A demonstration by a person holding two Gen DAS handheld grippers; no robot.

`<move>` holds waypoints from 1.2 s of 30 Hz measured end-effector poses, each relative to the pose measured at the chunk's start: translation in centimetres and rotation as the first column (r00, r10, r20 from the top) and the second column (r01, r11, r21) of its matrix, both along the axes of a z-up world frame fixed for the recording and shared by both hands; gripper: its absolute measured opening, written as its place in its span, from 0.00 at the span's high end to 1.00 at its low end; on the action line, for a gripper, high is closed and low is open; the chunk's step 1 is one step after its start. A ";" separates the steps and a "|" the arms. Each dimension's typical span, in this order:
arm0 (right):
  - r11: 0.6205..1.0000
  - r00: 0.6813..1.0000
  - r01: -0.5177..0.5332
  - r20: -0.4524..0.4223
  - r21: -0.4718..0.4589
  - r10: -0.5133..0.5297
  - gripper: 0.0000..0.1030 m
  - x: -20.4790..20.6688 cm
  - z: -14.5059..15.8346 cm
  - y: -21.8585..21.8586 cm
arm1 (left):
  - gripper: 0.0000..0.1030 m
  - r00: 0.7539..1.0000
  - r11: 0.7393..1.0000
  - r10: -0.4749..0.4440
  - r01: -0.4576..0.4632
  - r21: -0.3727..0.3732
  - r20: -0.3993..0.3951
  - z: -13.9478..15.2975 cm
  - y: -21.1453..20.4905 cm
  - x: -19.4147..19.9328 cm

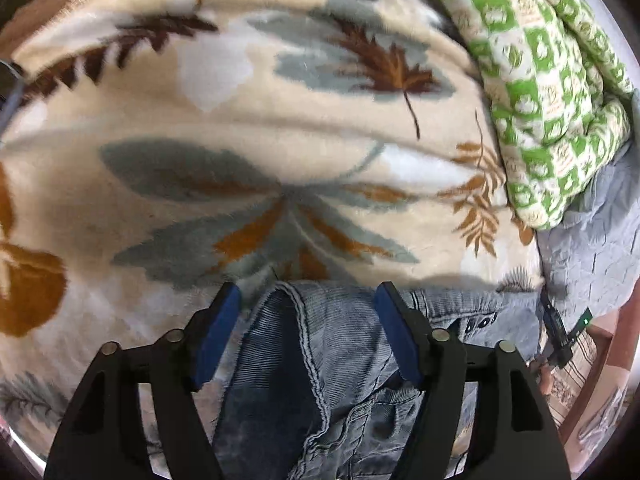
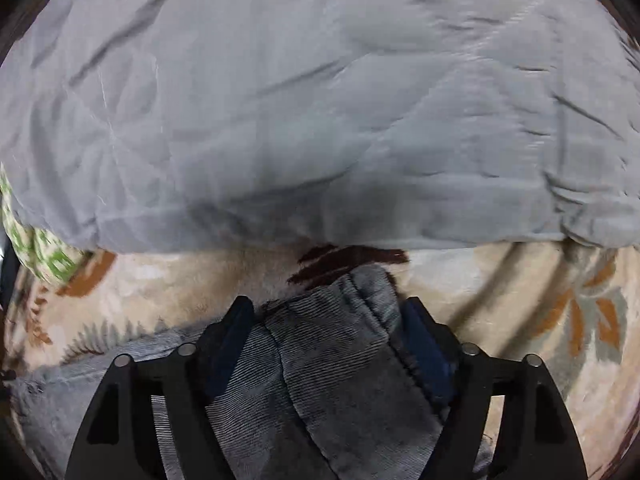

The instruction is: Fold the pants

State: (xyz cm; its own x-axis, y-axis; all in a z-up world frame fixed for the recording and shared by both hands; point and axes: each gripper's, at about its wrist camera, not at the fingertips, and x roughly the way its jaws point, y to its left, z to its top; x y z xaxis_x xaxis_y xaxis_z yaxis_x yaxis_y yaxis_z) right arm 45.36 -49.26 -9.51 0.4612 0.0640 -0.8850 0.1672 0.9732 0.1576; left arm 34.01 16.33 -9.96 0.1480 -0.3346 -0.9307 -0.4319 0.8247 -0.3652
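Blue-grey corduroy pants (image 1: 320, 360) lie on a cream leaf-print blanket (image 1: 240, 120). In the left wrist view my left gripper (image 1: 308, 300) is open, its blue pads apart on either side of a bunched edge of the pants. In the right wrist view my right gripper (image 2: 328, 312) is also open, its fingers straddling a hemmed end of the pants (image 2: 340, 360), which lies between them on the blanket (image 2: 520, 300). The fabric touches or nearly touches the right pad.
A green-and-white checked quilt (image 1: 540, 80) is piled at the far right of the left view. A grey quilted cover (image 2: 300, 100) fills the area beyond the right gripper. The other gripper's body (image 1: 560, 332) shows at the right edge.
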 end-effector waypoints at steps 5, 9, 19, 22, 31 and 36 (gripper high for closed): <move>0.999 1.000 -0.010 0.014 -0.048 0.011 0.35 -0.4 0.0 0.5 | 0.20 0.996 0.996 -0.074 0.077 -0.051 0.054 0.5 -1.6 -0.2; 0.998 0.999 -0.025 0.023 -0.052 0.026 0.77 -1.2 0.7 0.4 | 0.64 0.986 0.989 -0.145 0.146 -0.002 0.086 1.4 -3.0 -0.5; 0.998 0.987 0.022 0.159 -0.056 -0.013 0.87 -7.1 5.9 0.1 | 0.87 0.919 0.894 -0.303 0.182 0.409 0.253 9.1 -7.6 -4.6; 0.998 0.977 0.045 0.208 -0.034 -0.037 0.87 -9.7 8.8 0.0 | 0.87 0.886 0.869 -0.343 0.174 0.463 0.312 12.2 -9.2 -6.9; 0.996 0.956 0.089 0.278 0.028 -0.093 0.88 -22.5 14.3 0.0 | 0.86 0.838 0.888 -0.330 0.119 0.444 0.434 18.3 -9.5 -15.8; 0.987 0.945 0.124 0.291 0.105 -0.150 0.88 -32.2 14.3 -0.6 | 0.86 0.837 0.911 -0.306 0.119 0.395 0.455 18.7 -9.3 -21.3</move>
State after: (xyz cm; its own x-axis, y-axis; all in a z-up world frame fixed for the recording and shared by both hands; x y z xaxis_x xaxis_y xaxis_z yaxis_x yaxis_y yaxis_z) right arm 13.13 -49.88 4.78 0.7115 0.0498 -0.7009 0.2313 0.9253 0.3006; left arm 12.76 7.03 8.72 0.5819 -0.0930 -0.8079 -0.0682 0.9844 -0.1624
